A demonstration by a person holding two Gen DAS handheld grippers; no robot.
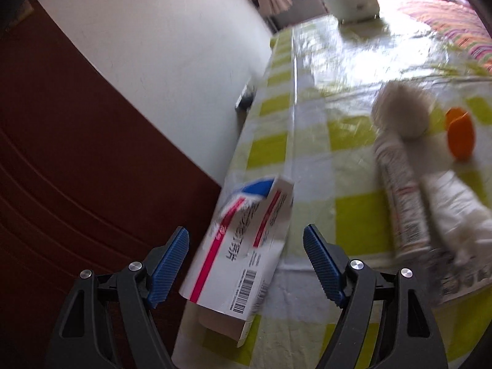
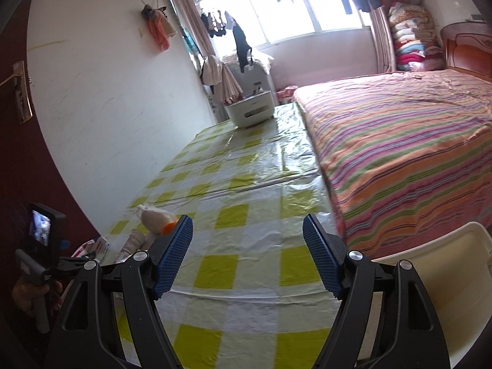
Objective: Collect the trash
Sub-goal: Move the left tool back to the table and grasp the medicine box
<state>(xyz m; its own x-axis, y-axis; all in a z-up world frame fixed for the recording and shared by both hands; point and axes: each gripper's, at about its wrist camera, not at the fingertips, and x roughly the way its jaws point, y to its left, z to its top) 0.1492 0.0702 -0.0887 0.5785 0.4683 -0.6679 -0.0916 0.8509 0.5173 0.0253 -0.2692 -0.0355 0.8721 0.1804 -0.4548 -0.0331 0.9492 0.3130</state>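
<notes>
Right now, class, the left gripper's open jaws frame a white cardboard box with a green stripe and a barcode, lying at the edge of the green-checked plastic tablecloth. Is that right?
Not quite: the stripe is red, not green, as the left wrist view shows. The left gripper, its jaws open, does frame the white cardboard box with a barcode, at the edge of the green-checked plastic tablecloth.

Carton (image 1: 243, 261) blocking the bench (image 2: 246, 184) left edge, tubes (image 1: 402, 190) crowding beside it, middle stretch wide open, bed (image 2: 399, 141) walling the right
</notes>
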